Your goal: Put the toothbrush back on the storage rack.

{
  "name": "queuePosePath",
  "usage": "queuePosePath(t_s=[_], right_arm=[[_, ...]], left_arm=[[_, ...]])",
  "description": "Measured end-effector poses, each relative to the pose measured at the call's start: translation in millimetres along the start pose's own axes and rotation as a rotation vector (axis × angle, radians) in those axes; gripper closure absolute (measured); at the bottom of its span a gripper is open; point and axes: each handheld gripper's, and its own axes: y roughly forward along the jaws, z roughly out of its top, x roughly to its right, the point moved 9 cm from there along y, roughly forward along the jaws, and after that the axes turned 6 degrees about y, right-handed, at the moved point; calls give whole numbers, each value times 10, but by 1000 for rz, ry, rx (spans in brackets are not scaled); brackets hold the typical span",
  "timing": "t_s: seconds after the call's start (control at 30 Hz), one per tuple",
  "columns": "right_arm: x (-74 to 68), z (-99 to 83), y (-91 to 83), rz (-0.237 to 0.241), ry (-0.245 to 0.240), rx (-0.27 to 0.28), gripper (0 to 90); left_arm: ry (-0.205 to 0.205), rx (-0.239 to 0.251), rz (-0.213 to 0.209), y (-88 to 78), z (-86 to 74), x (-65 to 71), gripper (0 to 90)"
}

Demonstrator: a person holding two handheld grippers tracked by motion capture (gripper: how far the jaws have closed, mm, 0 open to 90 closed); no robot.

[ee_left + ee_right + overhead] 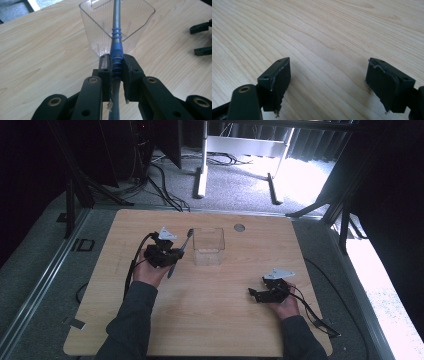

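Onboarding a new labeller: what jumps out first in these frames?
First the left gripper, left of the table's middle, shut on a blue-and-grey toothbrush whose far end points at the clear plastic container just beyond it. Next the right gripper, low over bare wood near the table's right edge, jaws wide apart with nothing between them.

No legible text, label, brand, number or sign is found on any surface near either hand-held gripper in these views.
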Motion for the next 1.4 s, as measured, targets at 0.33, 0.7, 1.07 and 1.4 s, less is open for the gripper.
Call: queuePosePath(t_s=[0.33,0.7,1.07,1.4], right_arm=[[1,0,0,0,-1,0,196],[0,0,0,0,0,0,196],[0,0,0,0,0,0,196],[0,0,0,0,0,0,196]], left_arm=[[-18,29,-1,0,35,-1,788],[-29,72,-7,20,93,24,788],[-44,130,12,-29,157,-26,788],[-52,158,1,-17,192,-20,788]])
